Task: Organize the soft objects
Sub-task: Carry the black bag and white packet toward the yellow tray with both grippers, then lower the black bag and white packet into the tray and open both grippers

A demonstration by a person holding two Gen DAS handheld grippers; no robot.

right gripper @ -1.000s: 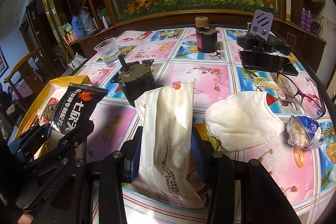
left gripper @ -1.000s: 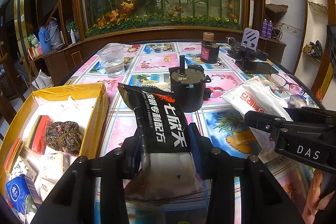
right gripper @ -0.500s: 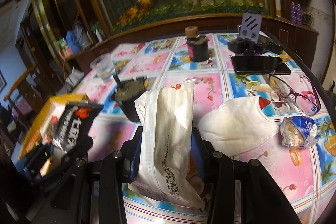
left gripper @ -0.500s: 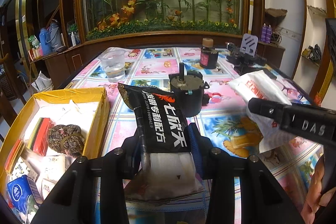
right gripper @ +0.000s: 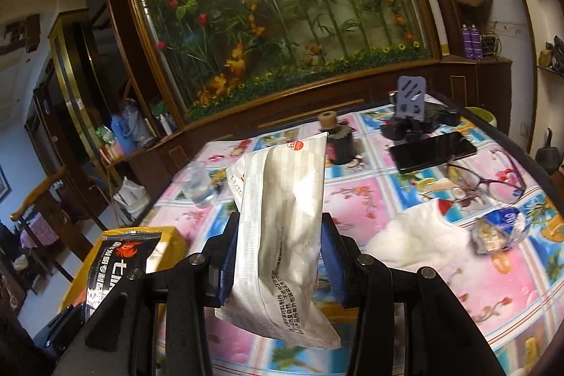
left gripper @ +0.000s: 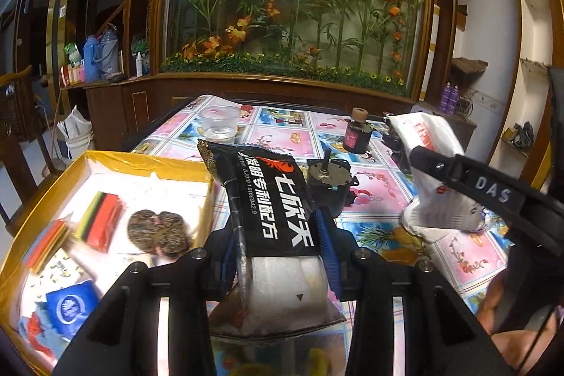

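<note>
Left tongs (left gripper: pixel 278 235) clamp black pouch (left gripper: pixel 271 196); right tongs (right gripper: pixel 278 256) clamp white pack (right gripper: pixel 282 217); we lower both gently into box (left gripper: pixel 42 199).

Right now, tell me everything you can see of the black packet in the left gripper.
The black packet is a soft, glossy plastic pouch with white Chinese lettering and a red crab-like mark. Its lower part is clear, showing pale contents. It stands roughly upright, top leaning slightly left, clamped at its middle between the left gripper's blue pads, lifted above the table beside the yellow box. Nothing else touches it.
</note>
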